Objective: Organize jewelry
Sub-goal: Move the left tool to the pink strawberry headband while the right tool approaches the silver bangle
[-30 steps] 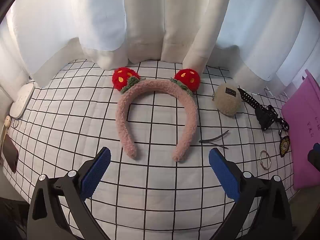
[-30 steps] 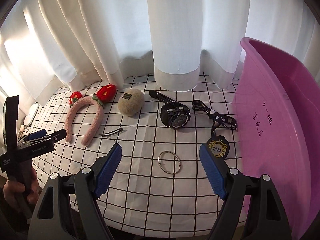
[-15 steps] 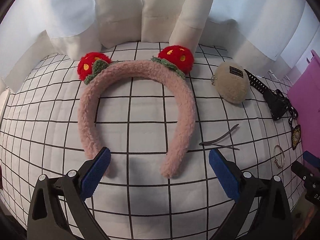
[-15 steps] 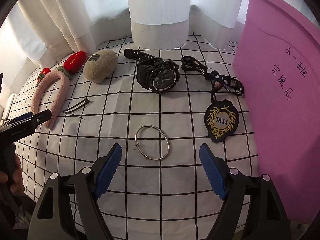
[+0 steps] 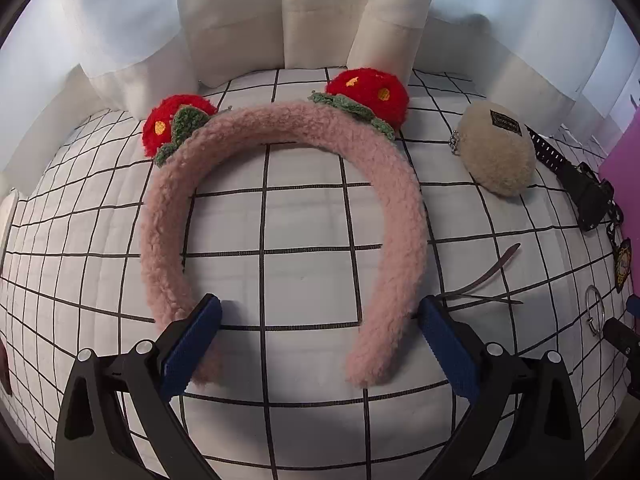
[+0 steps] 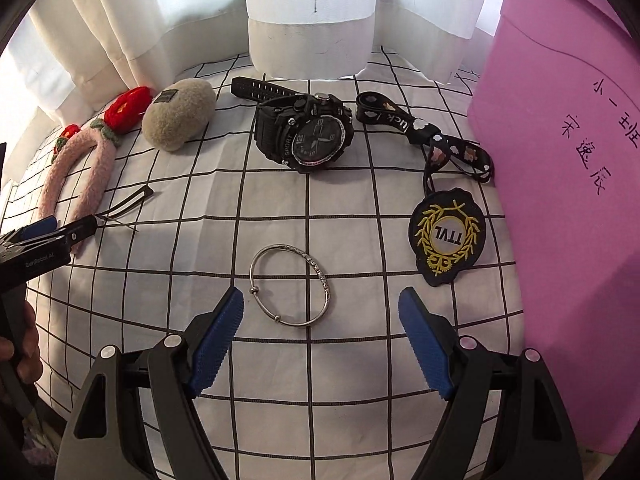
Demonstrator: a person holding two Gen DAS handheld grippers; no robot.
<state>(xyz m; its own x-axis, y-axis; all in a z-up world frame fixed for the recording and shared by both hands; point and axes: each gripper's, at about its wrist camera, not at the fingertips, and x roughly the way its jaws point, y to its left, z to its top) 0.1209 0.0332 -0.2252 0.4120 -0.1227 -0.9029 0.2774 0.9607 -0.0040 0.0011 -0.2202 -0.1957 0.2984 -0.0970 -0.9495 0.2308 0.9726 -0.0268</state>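
Observation:
A fluffy pink headband [image 5: 280,216] with two red strawberries lies on the checked cloth. My left gripper [image 5: 318,342] is open, its blue pads outside the band's two ends, the left pad overlapping the left end. The headband also shows far left in the right wrist view [image 6: 76,176]. A silver bangle [image 6: 290,284] lies just ahead of my open, empty right gripper [image 6: 320,340]. A black sport watch [image 6: 308,134], a hair clip [image 6: 124,206], a beige fuzzy pouch [image 6: 178,114] and a black lanyard with badge [image 6: 446,232] lie around it.
A pink plastic bin [image 6: 572,184] stands at the right edge of the cloth. White curtains [image 6: 308,12] hang along the back. The left gripper's body [image 6: 36,248] and a hand show at the left in the right wrist view.
Both grippers moved forward and down. The left one closed in on the headband until its pads flank the ends. The right one came close to the bangle.

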